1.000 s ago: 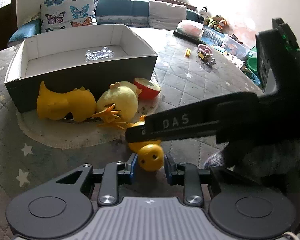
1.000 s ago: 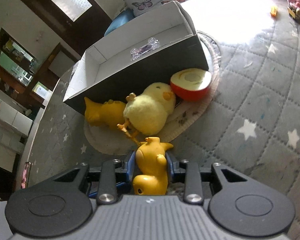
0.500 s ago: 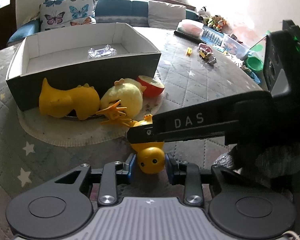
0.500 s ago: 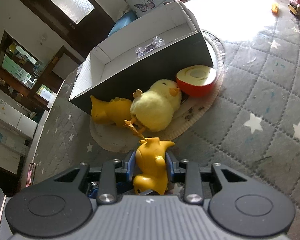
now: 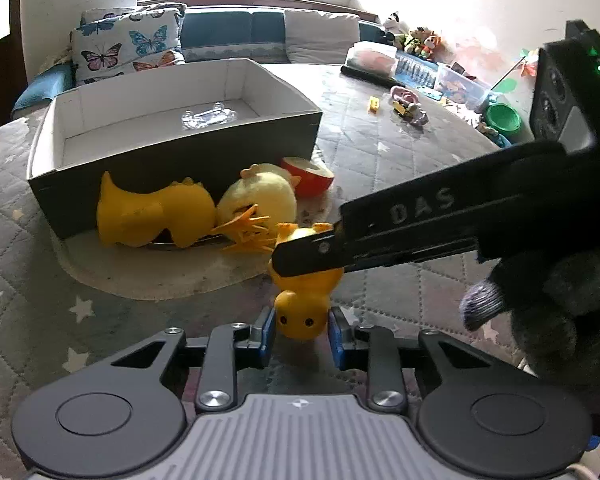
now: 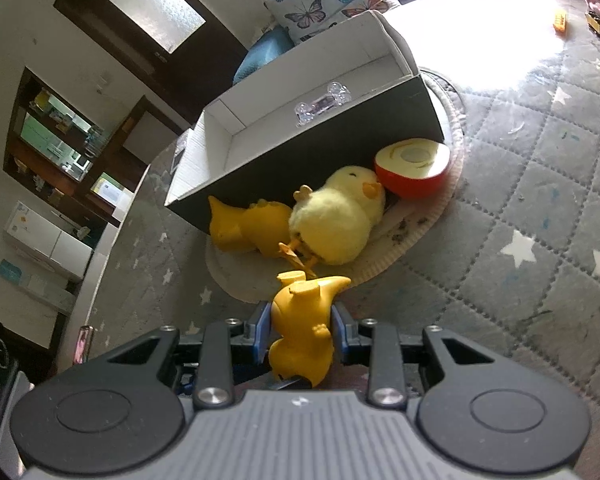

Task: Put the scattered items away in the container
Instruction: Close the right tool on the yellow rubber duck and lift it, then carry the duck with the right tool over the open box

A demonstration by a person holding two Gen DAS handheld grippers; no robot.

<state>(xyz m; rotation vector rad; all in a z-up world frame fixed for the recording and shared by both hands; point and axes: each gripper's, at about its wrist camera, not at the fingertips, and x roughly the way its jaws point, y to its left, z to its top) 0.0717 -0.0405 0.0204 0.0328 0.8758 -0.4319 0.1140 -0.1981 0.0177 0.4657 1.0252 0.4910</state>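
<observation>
A small yellow rubber duck [image 5: 303, 300] is gripped by both grippers. My left gripper [image 5: 302, 334] is shut on its head. My right gripper [image 6: 300, 330] is shut on its body [image 6: 302, 332], and its arm [image 5: 420, 224] crosses the left wrist view. The dark box with white inside [image 5: 172, 136] stands behind and holds a clear plastic piece [image 5: 208, 116]. In front of the box lie a larger yellow duck toy [image 5: 152, 212], a plush chick [image 5: 260, 204] and a red apple half [image 5: 308, 176].
A round pale mat [image 5: 148, 276] lies under the box and toys on the grey star-quilted cover [image 5: 380, 160]. Small toys [image 5: 408, 104] and bins [image 5: 460, 84] lie far right. A sofa with butterfly pillows [image 5: 128, 48] is behind.
Both grippers have lifted a little with the small duck between them. The box and the toys in front of it look farther and lower in both views.
</observation>
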